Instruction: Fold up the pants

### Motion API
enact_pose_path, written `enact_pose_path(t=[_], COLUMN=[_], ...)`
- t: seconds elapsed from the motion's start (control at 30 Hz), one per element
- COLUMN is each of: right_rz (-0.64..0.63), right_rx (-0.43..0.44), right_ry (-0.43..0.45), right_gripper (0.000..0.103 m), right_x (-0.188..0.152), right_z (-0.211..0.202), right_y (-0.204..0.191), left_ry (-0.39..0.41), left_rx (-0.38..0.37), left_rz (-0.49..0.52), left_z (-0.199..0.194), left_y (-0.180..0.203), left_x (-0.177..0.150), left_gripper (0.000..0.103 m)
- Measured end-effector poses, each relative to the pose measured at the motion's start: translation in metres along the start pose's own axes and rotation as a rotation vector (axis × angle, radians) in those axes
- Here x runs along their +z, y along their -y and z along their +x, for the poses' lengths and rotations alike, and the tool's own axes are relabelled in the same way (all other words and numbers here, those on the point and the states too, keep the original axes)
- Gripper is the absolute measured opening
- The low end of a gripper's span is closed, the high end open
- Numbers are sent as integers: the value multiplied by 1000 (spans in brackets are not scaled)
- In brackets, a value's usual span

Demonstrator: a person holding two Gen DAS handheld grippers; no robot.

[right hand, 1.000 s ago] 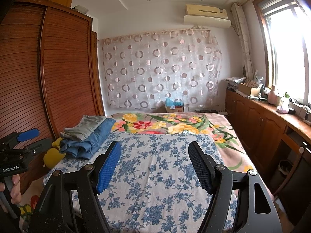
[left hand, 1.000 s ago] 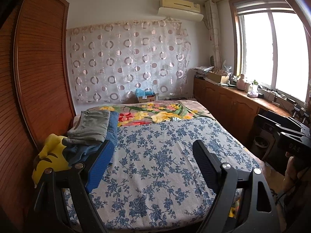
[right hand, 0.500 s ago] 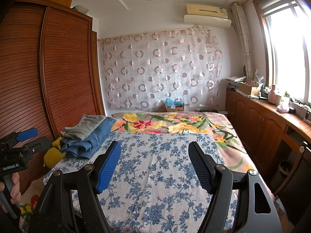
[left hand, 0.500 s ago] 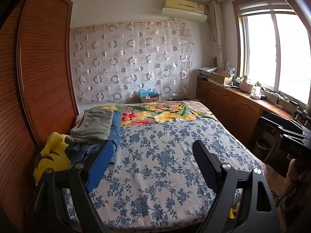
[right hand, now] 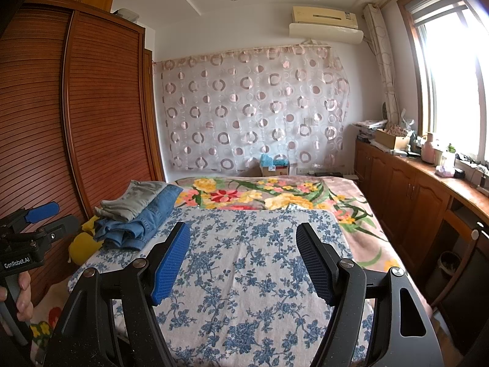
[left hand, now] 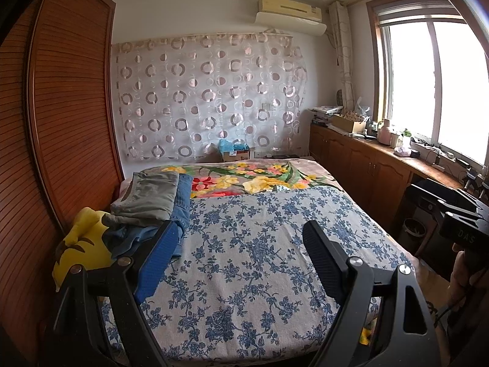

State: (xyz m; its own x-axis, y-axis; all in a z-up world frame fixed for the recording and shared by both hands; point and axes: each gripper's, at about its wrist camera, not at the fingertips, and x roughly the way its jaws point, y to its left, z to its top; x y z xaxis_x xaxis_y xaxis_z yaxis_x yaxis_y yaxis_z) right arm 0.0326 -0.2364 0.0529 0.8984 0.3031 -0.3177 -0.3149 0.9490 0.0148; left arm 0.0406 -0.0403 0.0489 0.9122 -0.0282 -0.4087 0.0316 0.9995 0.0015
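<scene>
Left wrist view: left gripper (left hand: 240, 258) over the near part of the bed (left hand: 275, 275), jaws wide apart, nothing betw. them, only blue-flowered bedspread (left hand: 250, 244) seen in the gap. Pile of pants (left hand: 152, 211) to the left of the jaws and a bit beyond the left pad, at the bed edge near the wooden wardrobe (left hand: 70, 116): grey-green pair (left hand: 146, 198) folded on top, blue jeans (left hand: 180, 205) under it, lower part crumpled. Yellow cushion (left hand: 82, 250) just beside the pile, left of the left pad. Far beyond the jaws: bright floral blanket (left hand: 244, 180), then curtain w/ circles (left hand: 207, 98). Right gripper (left hand: 452, 217) at the right border, well apart from the left one, held by a hand (left hand: 464, 272); its jaws not readable from here.

Right wrist view: right gripper (right hand: 243, 260) also above the flowered bedspread (right hand: 244, 260), jaws apart, empty. Pants pile (right hand: 137, 214) ahead and to the left of the left pad, not touching it; grey-green pair (right hand: 134, 198) on the jeans (right hand: 143, 220). Yellow cushion (right hand: 82, 244) partly hidden under the pile. Left gripper (right hand: 42, 214) at the left border, blue pad visible, handle in a hand (right hand: 21, 293). To the right of the jaws, wooden cabinets (right hand: 406, 192) under the window (right hand: 449, 76).
</scene>
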Motion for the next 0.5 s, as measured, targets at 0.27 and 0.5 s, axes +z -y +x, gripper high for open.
enact_pose_path(t=[0.27,0.5], right_rz=[2,0], right_rx=[-1,-2], right_ry=[2,2], right_gripper=[74,74], right_x=[-1,-2], right_z=[1,1], right_y=[0,1], left_ry=[1,1], left_rx=[1,0], left_rz=[1,1], left_z=[-1,-1], left_y=[0,0], left_x=[-1,-1], left_gripper=[84,84])
